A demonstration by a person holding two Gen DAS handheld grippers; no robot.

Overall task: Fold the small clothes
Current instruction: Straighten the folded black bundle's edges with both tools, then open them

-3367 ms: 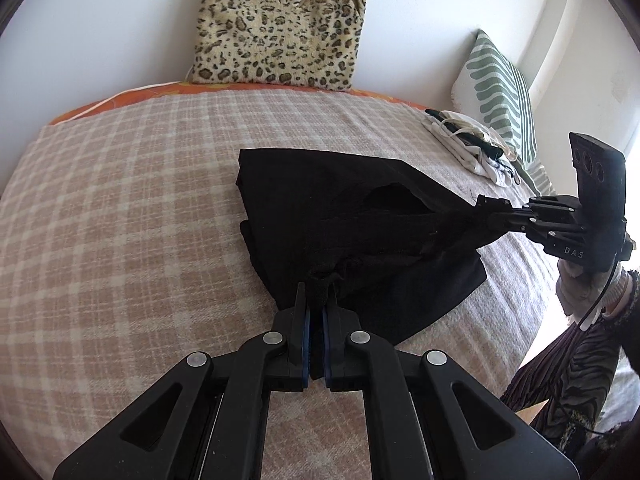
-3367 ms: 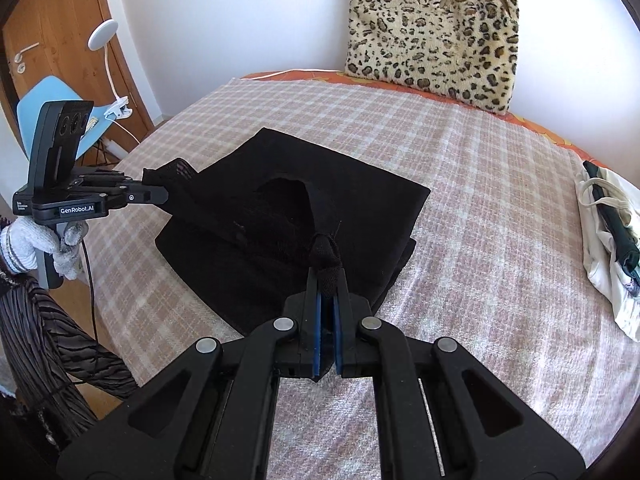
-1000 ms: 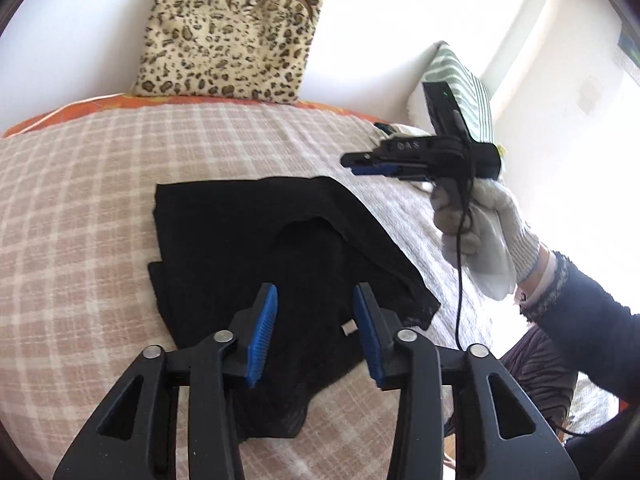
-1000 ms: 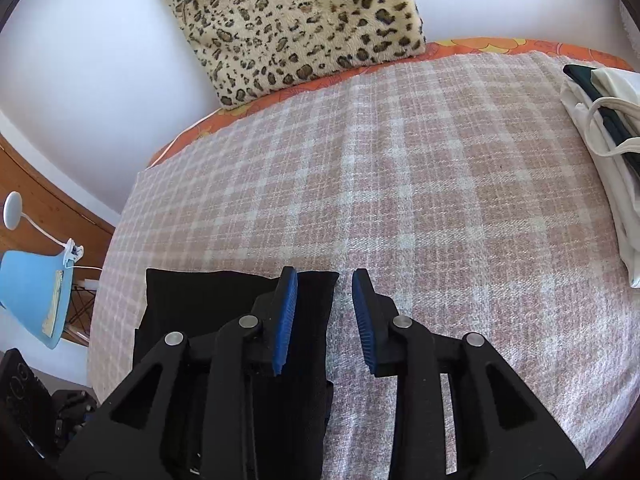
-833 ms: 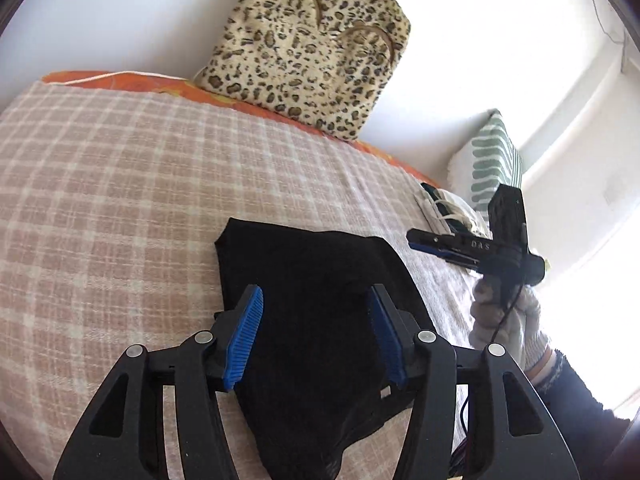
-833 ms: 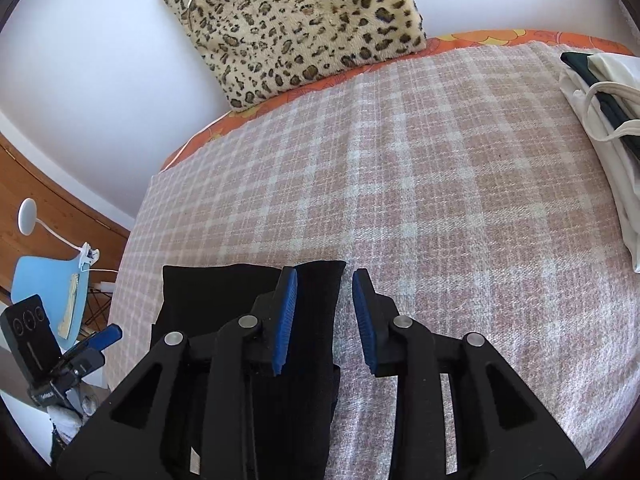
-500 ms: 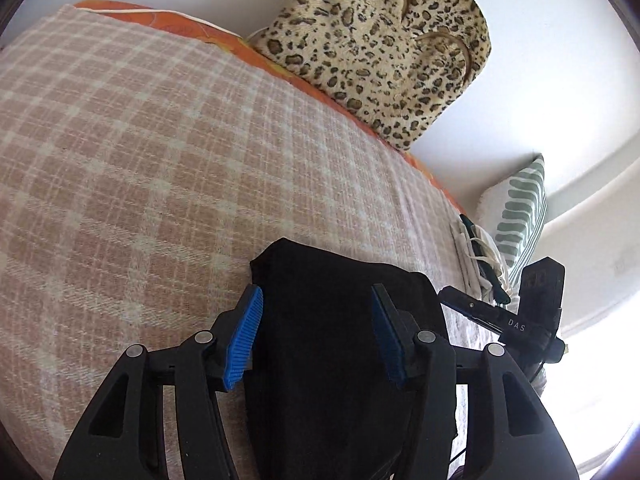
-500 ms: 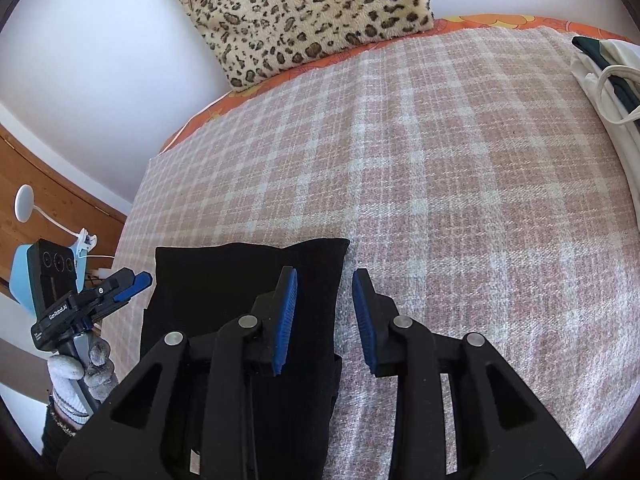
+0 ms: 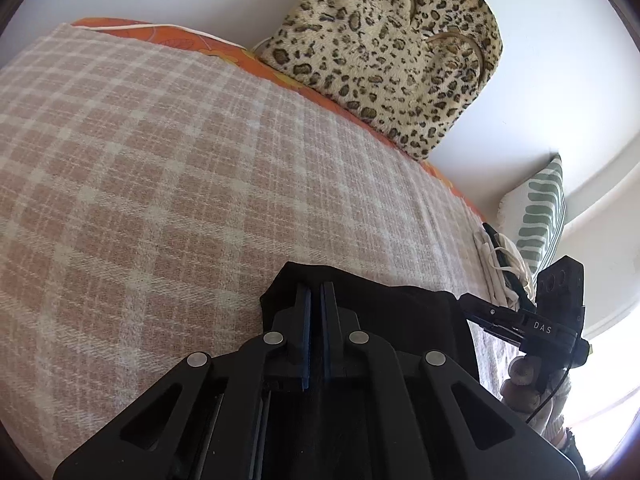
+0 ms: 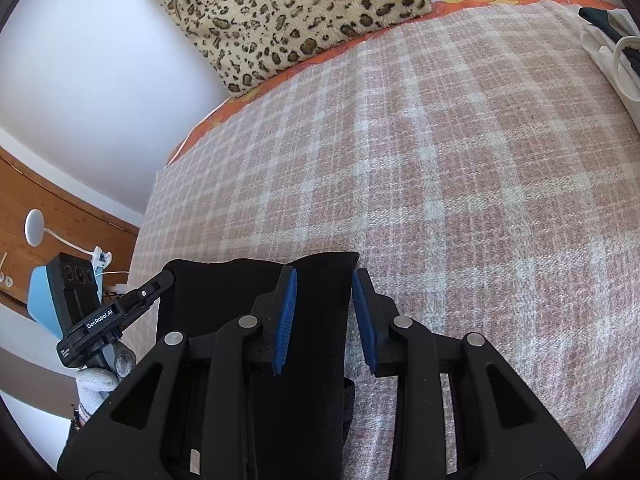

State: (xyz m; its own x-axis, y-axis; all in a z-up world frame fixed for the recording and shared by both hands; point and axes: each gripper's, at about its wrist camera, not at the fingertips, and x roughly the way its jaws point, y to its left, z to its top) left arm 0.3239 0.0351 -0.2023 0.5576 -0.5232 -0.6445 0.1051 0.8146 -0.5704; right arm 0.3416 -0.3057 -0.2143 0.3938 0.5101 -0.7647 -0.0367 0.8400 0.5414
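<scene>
Reading "GenRobot.AI" on our left claw point(image 10: 166, 278) and "DAS" on our right claw point(image 9: 464, 300), we see the left has just closed its jaws at the far edge of the black garment point(image 9: 400, 308); whether cloth is pinched we cannot tell. Our right claw stands partly open, straddling the garment's right edge on the plaid bed point(image 10: 460, 160). Beyond the garment leans a leopard cushion point(image 9: 384, 48); folded clothes point(image 9: 500, 264) lie to its right.

Left wrist cam sits low behind the left gripper point(image 9: 315, 292), angled down, very close over the black garment point(image 9: 400, 304) near the bed point(image 9: 160, 168) edge, facing the leopard cushion point(image 9: 392, 52) at the wall. Right wrist cam: same low, close pose behind the right gripper point(image 10: 324, 280), facing that cushion point(image 10: 288, 4) from the garment's point(image 10: 312, 320) other side. Shared: cushion, plaid bed point(image 10: 440, 160), garment, light clothes pile point(image 9: 500, 264) point(image 10: 612, 40). Each view catches the other gripper.
</scene>
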